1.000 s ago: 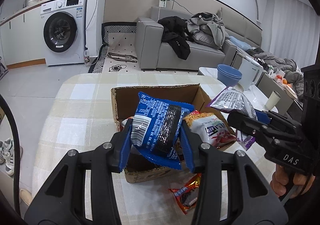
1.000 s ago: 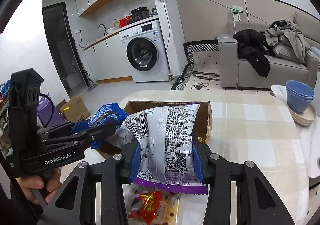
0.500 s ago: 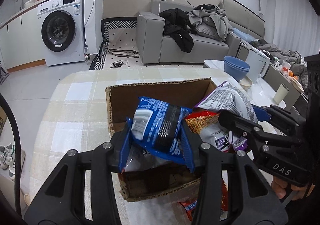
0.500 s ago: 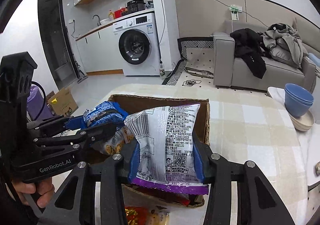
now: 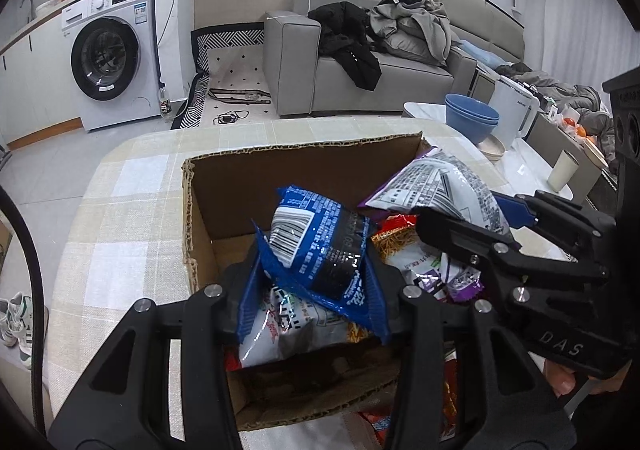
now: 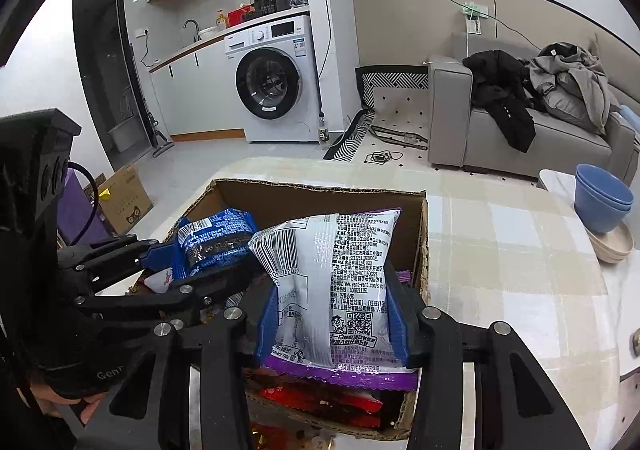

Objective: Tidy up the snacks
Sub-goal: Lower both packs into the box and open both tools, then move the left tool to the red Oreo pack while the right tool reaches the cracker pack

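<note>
- On the table (image 5: 120, 209) with its checked cloth, we see a big brown cardboard box (image 5: 304, 165) with its top open.
- Inside the box we see a pile of snack bags, red, white and orange ones, down at the bottom (image 5: 404, 246).
- We hold the left gripper (image 5: 314, 290) over the near part of the box, and its jaws are squeezed tight on a blue snack bag (image 5: 320, 246).
- We see the blue snack bag sits above the pile, tipped a little, with its barcode facing up.
- We hold the right gripper (image 6: 332, 320) over the box too, just beside the left one, and its jaws are squeezed tight on a silver and purple snack bag (image 6: 336, 282).
- We see that this bag stands up tall over the box, with small print and a square code on its back.
- Under its purple edge we see a red bag (image 6: 320, 398) lying in the box.
- We spot more small snack bags (image 5: 376, 422) on the table by the near side of the box.
</note>
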Demonstrator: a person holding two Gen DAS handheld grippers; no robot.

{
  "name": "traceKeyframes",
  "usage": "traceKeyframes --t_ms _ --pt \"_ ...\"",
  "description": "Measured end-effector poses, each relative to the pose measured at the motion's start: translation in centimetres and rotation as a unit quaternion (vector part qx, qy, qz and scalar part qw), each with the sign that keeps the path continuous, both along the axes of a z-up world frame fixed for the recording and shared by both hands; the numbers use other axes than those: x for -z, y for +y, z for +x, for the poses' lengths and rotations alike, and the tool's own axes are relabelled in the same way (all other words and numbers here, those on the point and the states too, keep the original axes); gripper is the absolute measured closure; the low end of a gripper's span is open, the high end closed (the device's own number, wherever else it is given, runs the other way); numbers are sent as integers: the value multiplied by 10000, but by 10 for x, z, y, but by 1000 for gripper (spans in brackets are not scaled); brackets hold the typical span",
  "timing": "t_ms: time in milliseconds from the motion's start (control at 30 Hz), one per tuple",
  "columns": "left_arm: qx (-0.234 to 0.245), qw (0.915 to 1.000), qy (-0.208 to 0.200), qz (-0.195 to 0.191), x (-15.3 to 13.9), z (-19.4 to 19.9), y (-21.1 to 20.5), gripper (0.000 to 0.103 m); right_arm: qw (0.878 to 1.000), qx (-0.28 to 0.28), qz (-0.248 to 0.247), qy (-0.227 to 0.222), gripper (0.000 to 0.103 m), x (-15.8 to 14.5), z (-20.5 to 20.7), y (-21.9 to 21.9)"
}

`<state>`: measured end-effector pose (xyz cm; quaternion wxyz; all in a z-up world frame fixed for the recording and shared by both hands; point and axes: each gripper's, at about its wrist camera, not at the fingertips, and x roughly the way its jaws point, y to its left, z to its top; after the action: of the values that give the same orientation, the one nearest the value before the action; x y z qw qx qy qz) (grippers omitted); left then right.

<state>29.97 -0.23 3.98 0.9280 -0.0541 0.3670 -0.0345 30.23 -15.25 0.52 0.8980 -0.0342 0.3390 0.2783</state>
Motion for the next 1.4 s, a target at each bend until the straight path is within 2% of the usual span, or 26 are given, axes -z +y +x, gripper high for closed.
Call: traceKeyframes --t_ms 233,300,367,467,567,633,667,733,800,833,933,1167,1400 --pt "13 10000 30 -31 2 4 1 61 10000 -46 9 17 54 -1 0 -2" --pt "12 10000 43 -86 4 4 2 61 10000 -69 24 -13 44 -2 -3 -3" --pt "13 9999 76 -142 5 2 7 60 10000 -38 3 -74 41 -4 -7 -4" --pt "21 9997 86 -215 5 -5 14 52 9999 -56 -29 -84 36 -4 -11 -8" --pt "66 9993 85 -347 4 -12 18 43 9999 -24 48 -114 24 -6 -15 -17" --pt "70 9995 20 -315 0 -21 16 33 9998 -6 135 -150 17 -10 -19 -24" --pt "32 9996 -22 -262 -2 -25 16 24 9997 16 174 -162 15 -12 -21 -28" --pt "52 9996 -102 -260 -6 -35 19 22 9995 51 243 -178 12 -15 -25 -33" --pt "16 9997 -157 -194 -9 -42 20 19 9993 115 312 -194 4 -18 -29 -39" --pt "-3 9997 -170 -175 -12 -47 19 17 9990 150 369 -208 3 -19 -32 -43" --pt "-98 9995 -243 -182 -16 -63 20 0 9985 218 467 -189 1 -22 -38 -52" --pt "-261 9988 -320 -279 -23 -98 29 1 9982 257 543 -62 1 -19 -54 -63" --pt "-345 9988 -265 -247 -19 -127 32 1 9990 267 361 82 1 -3 -72 -68"
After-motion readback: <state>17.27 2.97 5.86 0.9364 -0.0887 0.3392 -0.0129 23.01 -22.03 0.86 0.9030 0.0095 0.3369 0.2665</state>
